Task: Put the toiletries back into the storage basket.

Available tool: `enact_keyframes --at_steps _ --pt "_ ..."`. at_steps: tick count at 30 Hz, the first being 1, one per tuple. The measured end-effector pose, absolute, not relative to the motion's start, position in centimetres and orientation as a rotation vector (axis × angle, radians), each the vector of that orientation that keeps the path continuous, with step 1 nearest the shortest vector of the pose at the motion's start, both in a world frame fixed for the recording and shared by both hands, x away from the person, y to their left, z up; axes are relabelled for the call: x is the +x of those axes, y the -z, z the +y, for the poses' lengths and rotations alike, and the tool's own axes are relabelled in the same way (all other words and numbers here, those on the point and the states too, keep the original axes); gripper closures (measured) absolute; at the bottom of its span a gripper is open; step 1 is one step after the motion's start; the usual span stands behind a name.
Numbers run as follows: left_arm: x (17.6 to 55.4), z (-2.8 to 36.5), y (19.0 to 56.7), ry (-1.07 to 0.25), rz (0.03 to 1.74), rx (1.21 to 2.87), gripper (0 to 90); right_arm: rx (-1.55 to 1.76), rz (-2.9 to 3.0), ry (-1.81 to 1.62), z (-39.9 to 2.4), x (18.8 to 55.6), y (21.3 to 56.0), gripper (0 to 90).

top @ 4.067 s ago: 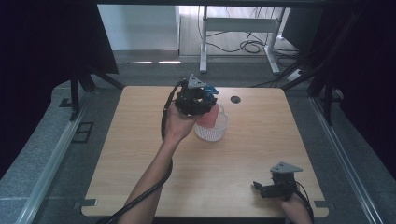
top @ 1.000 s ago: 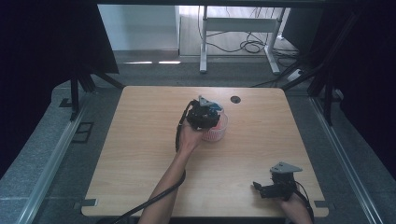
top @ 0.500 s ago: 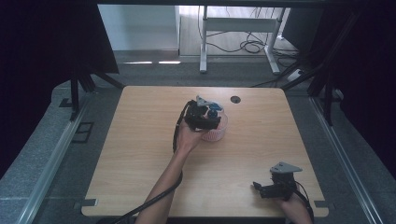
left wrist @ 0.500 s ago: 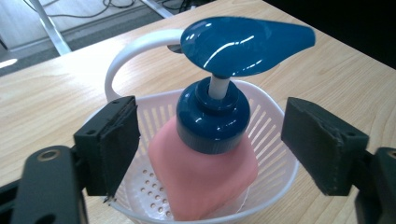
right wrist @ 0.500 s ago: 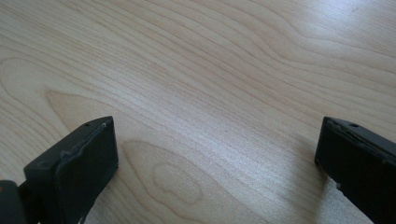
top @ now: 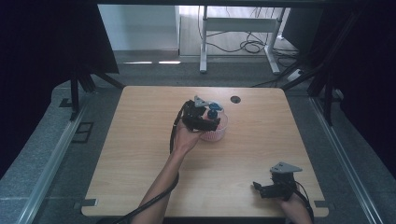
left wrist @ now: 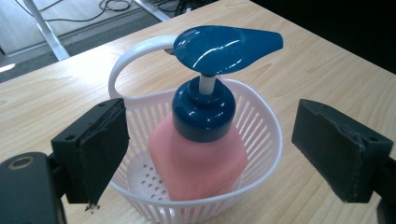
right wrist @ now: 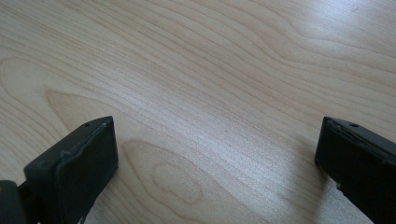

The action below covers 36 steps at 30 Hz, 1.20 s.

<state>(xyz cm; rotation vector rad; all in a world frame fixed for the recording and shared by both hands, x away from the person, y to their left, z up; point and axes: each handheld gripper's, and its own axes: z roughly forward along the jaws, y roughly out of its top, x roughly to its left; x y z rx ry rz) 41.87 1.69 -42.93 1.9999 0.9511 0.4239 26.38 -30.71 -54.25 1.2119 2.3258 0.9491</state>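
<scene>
At frame centre, the left forearm stretches up the worktop [top: 140, 154]; left tongs [left wrist: 210, 149], just opened wide, flank the upright pink pump bottle [left wrist: 201, 158] in its white basket [left wrist: 261, 140]. Right tongs [right wrist: 215, 163] gape empty, lower right.

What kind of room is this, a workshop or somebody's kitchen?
Most likely a lab or test room: a bare wooden table ringed by dark curtains, loose cables on the floor behind, and a hand-held gripper resting there.

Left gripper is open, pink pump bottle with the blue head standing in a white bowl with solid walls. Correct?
Not quite: the left gripper view shows a white slotted basket with a handle, not a solid-walled bowl. The rest holds: left gripper open, pink pump bottle standing in it.
</scene>
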Motion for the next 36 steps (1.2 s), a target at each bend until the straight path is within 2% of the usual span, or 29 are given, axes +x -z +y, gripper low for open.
enact_keyframes --at_steps 36 --pt "38.6 3.1 41.9 -0.423 0.875 2.01 11.9 1.213 2.324 -0.946 -30.7 26.4 54.2 0.0"
